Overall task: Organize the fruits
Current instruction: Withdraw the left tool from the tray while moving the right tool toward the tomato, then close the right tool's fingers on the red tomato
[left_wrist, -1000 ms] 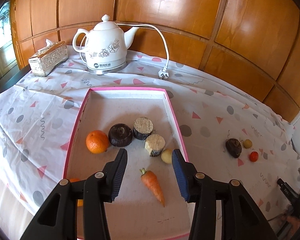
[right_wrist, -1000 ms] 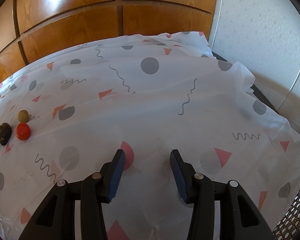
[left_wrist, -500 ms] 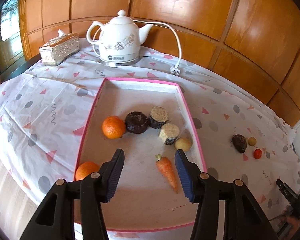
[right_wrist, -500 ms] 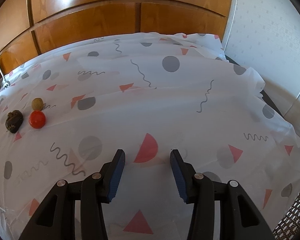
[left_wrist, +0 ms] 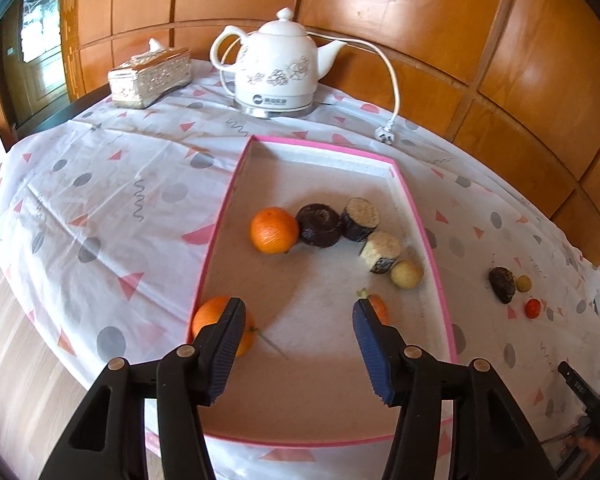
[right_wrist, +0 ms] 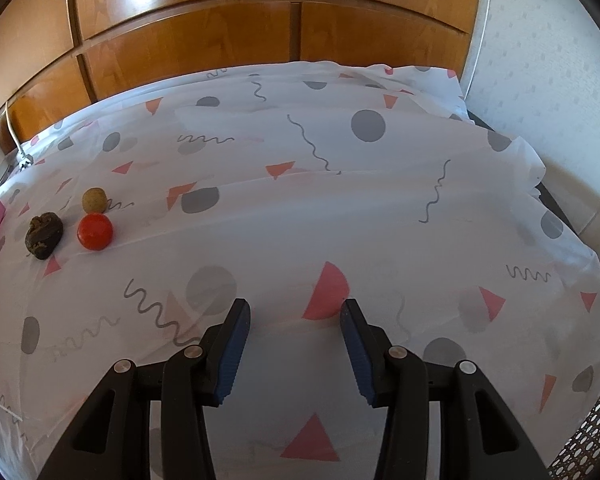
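Small round red fruit (right_wrist: 95, 231) near table's left edge: light, smooth, rolls away, maybe squishy. Pinch gently across middle. Right gripper (right_wrist: 294, 346) and left gripper (left_wrist: 298, 350): jaws wide open, empty.

Wood-panelled room, table under a patterned cloth.
Glossy orange-brown panels (left_wrist: 400, 12) back the table and catch bright glare. The cloth (left_wrist: 100, 200) is white with grey dots and pink triangles. Pale wood floor (left_wrist: 16, 340) lies at left, a window (left_wrist: 40, 28) beyond; a white textured wall (right_wrist: 548, 60) stands at right.
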### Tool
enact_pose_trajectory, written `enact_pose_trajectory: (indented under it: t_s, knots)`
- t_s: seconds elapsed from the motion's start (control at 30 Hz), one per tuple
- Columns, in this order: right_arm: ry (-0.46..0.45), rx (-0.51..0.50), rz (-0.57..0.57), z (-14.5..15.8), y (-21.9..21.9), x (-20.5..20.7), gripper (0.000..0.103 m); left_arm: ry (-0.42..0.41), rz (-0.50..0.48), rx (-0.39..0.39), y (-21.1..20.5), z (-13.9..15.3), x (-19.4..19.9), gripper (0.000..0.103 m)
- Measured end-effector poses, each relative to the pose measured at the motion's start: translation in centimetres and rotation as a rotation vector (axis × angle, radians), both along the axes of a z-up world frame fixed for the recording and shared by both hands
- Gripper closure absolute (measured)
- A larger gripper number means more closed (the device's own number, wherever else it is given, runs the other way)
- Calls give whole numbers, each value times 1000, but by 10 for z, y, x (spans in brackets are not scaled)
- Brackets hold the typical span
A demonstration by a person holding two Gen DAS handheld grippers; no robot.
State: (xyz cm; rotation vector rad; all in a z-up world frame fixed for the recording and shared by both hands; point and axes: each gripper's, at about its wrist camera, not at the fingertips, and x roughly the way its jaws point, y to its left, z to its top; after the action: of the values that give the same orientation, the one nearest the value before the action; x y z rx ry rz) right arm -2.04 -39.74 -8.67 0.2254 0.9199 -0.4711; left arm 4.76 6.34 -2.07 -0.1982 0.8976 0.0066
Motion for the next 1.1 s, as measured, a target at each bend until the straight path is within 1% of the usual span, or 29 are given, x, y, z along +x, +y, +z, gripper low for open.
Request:
enact_pose_trajectory:
  t_s: [0.23, 0.33, 0.4, 0.57, 0.63, 0.8, 0.97, 1.1]
  knots:
    - [-2, 15, 25, 0, 8, 4, 55, -8, 52, 1, 18, -1, -14, 46]
    - [-2, 22, 46, 0, 13, 7, 55, 2, 66, -11, 23, -4, -18, 46]
    - [-3, 27, 61, 0, 16, 9, 55, 6, 74, -22, 25, -6, -20, 44]
    - [-7, 71, 116, 2, 27, 20, 55, 17, 86, -36, 27, -9, -22, 43]
    - [-14, 93, 148, 5, 34, 27, 55, 19, 93, -41, 29, -10, -23, 42]
    - [-37, 120, 223, 16, 51, 48, 55, 23, 98, -41, 31, -12, -26, 41]
    - [-40, 108, 297, 25, 72, 74, 55, 25, 97, -44, 31, -13, -26, 40]
    - [-20, 88, 335, 22, 85, 92, 55, 29, 104, -49, 34, -14, -27, 40]
